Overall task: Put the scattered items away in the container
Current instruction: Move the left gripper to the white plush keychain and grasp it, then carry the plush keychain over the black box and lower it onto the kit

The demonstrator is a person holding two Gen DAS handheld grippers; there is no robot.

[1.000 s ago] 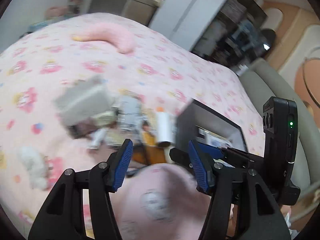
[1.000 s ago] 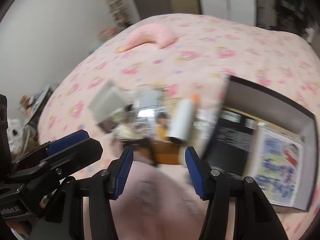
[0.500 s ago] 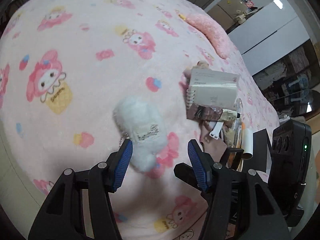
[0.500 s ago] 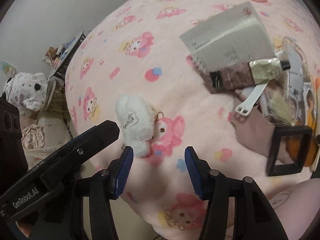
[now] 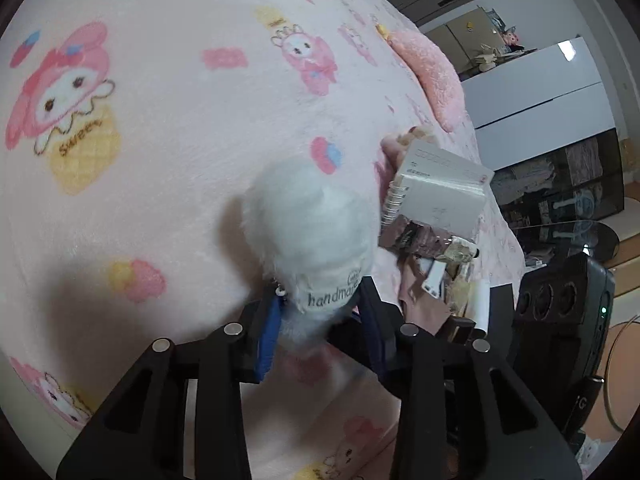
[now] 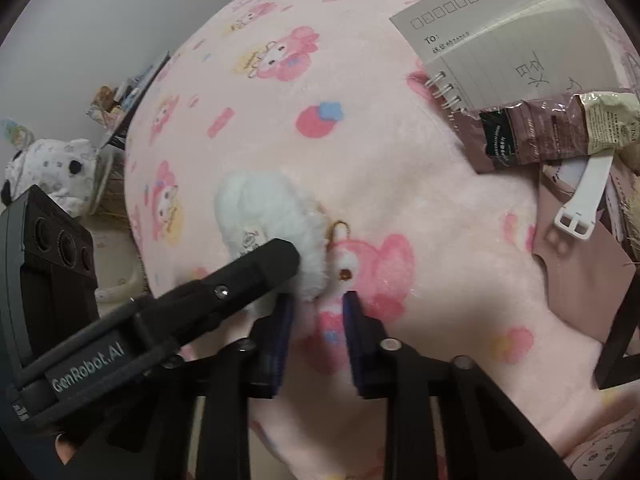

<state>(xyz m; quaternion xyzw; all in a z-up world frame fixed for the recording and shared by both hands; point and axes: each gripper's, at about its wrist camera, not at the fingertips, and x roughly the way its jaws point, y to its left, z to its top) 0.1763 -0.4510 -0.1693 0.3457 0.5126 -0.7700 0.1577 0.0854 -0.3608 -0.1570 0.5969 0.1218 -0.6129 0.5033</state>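
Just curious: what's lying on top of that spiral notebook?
A brown foil packet overlaps the spiral notebook at its lower edge. A cream tube lies across the packet. Whatever is beneath the notebook is hidden.

One plush charm (image 5: 308, 236), one notebook (image 6: 508, 44), two sachets (image 6: 532, 136).
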